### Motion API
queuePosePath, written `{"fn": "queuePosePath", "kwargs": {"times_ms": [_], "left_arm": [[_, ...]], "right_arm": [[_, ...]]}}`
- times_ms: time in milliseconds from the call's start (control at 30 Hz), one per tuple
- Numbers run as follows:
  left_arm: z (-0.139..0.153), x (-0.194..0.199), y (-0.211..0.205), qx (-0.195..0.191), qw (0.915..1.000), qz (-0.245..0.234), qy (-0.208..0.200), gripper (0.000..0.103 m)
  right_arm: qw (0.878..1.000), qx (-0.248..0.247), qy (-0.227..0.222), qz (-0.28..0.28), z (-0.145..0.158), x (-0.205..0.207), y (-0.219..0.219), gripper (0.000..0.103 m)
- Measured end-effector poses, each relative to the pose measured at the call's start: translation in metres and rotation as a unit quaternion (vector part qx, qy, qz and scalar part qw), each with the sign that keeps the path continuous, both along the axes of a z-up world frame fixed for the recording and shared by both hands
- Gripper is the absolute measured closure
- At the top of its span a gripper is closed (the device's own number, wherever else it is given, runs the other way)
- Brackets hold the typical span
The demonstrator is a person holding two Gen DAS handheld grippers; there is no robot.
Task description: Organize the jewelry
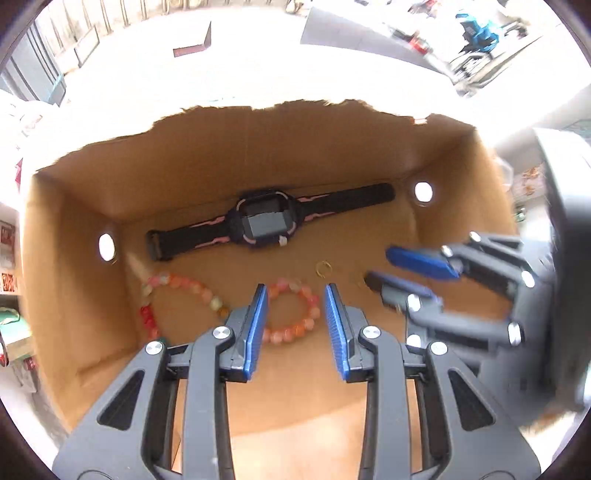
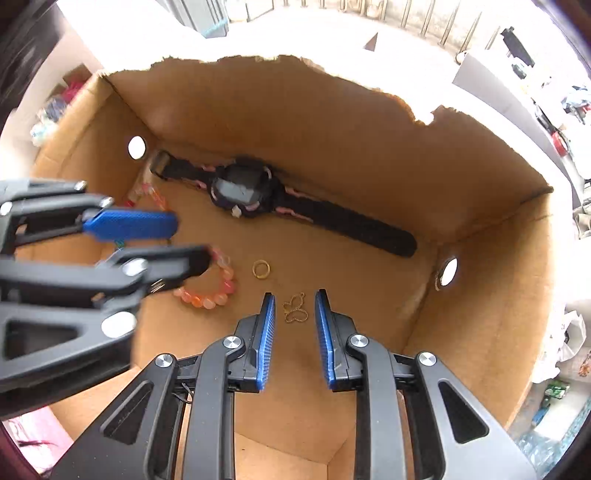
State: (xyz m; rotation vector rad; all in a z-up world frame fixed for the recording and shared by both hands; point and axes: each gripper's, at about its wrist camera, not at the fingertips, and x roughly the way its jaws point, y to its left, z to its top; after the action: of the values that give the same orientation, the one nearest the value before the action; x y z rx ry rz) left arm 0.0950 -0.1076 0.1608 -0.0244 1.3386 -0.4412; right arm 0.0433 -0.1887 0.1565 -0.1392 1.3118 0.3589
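Inside the cardboard box [image 1: 92, 206], the left tool [image 1: 295, 295] stands spread over a pink bead bracelet [image 1: 295, 325] at lower centre; the right tool [image 2: 294, 299], spread, brackets a gold chain [image 2: 295, 308].

Cluttered storeroom (stacked frames [image 1: 86, 46], white tables [image 1: 369, 33], railings)

Left gripper [image 1: 295, 306]: black plastic linkage arms, triangular cut-outs near base, round silver screws at pivots. Fingers [image 1: 255, 332] faced with blue ribbed pads, long and flat. Right gripper [image 2: 294, 317]: same build, black arms, silver screws, blue textured pads [image 2: 266, 339]. Thin dark wire behind its left finger mount. Bulky black housing behind each.
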Motion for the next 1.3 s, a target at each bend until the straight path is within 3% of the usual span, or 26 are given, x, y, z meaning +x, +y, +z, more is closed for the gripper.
{"fn": "queuePosePath", "kwargs": {"times_ms": [100, 167, 233, 333, 400, 500, 700, 833, 1300], "left_arm": [[0.043, -0.057, 0.013, -0.031, 0.9954, -0.031, -0.085, 0.073], [0.065, -0.107, 0.02, -0.051, 0.9863, -0.062, -0.144, 0.071], [0.076, -0.148, 0.022, -0.096, 0.9792, -0.077, -0.161, 0.067], [0.068, -0.198, 0.023, -0.155, 0.9699, -0.091, -0.165, 0.067], [0.055, -0.229, 0.011, -0.144, 0.9644, -0.107, -0.195, 0.067], [0.031, -0.259, -0.004, -0.085, 0.9574, -0.12, -0.249, 0.067], [-0.02, -0.248, -0.013, -0.096, 0.9703, -0.103, -0.197, 0.067], [-0.039, -0.239, -0.024, -0.096, 0.9718, -0.1, -0.191, 0.067], [-0.039, -0.236, -0.035, -0.086, 0.9752, -0.095, -0.181, 0.061]], "right_arm": [[0.996, 0.042, -0.073, -0.013, 0.04, -0.029, -0.015, 0.08], [0.989, 0.064, -0.129, -0.016, 0.066, -0.059, -0.029, 0.08], [0.982, 0.088, -0.166, -0.006, 0.082, -0.088, -0.043, 0.073], [0.974, 0.11, -0.196, -0.01, 0.093, -0.119, -0.06, 0.073], [0.97, 0.126, -0.208, -0.015, 0.096, -0.138, -0.075, 0.073], [0.966, 0.137, -0.216, -0.027, 0.087, -0.169, -0.093, 0.072], [0.965, 0.147, -0.204, -0.075, 0.052, -0.206, -0.121, 0.072], [0.967, 0.146, -0.191, -0.083, 0.026, -0.213, -0.129, 0.072], [0.975, 0.131, -0.16, -0.079, -0.016, -0.22, -0.123, 0.069]]}}
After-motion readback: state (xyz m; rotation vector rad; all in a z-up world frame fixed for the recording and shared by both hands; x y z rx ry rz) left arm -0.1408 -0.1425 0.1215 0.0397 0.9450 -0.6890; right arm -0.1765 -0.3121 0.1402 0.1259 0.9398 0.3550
